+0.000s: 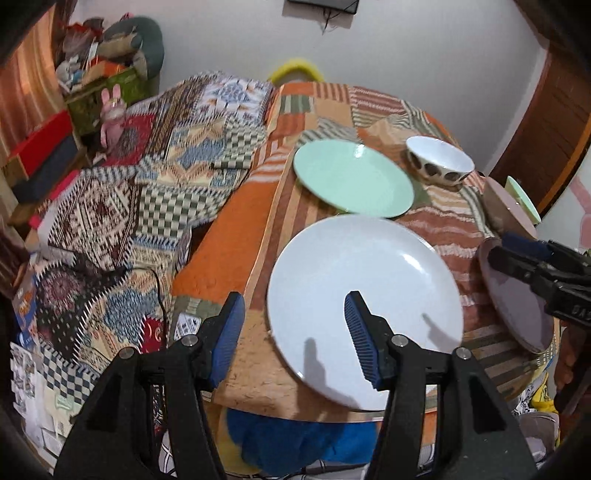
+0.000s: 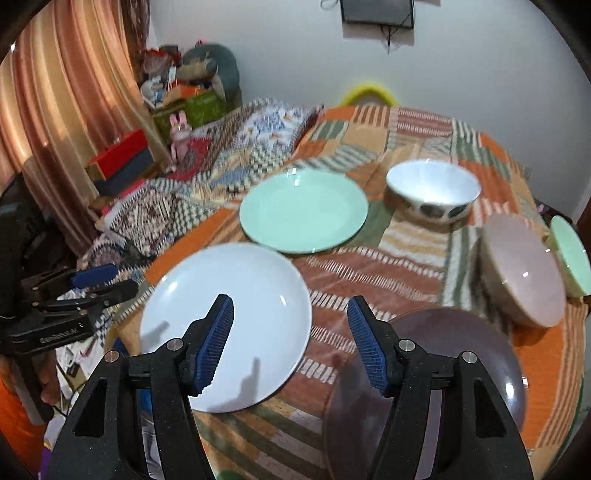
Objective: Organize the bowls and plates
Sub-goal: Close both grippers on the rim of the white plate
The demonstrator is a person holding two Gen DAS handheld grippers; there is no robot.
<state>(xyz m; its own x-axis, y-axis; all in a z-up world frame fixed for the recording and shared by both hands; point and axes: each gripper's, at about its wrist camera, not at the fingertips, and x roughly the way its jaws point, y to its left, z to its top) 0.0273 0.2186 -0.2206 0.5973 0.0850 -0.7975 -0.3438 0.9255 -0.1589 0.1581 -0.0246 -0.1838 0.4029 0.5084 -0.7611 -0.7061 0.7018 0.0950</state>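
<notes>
A plain white wall (image 2: 280,48) closes the far side, with a dark mounted screen (image 2: 376,13) high on it. Salmon curtains (image 2: 55,110) hang at the left. A patchwork orange tablecloth (image 2: 369,266) covers the table; left of it lies a patterned quilt (image 1: 122,192). A wooden door (image 1: 546,122) stands far right. Cluttered boxes (image 2: 122,158) and a pink toy rabbit (image 2: 180,136) fill the far-left corner.

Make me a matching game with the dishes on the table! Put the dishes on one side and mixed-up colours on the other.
Dishes:
1. Near plate in front of the left gripper
2. Far plate
3. Spotted bowl
4. Plate under the right gripper

Colours:
A. Mint green
B. Dark purple-brown
C. Pale blue-white
D. White inside, dark spots outside

Pairs: 1-C, 2-A, 3-D, 4-B
</notes>
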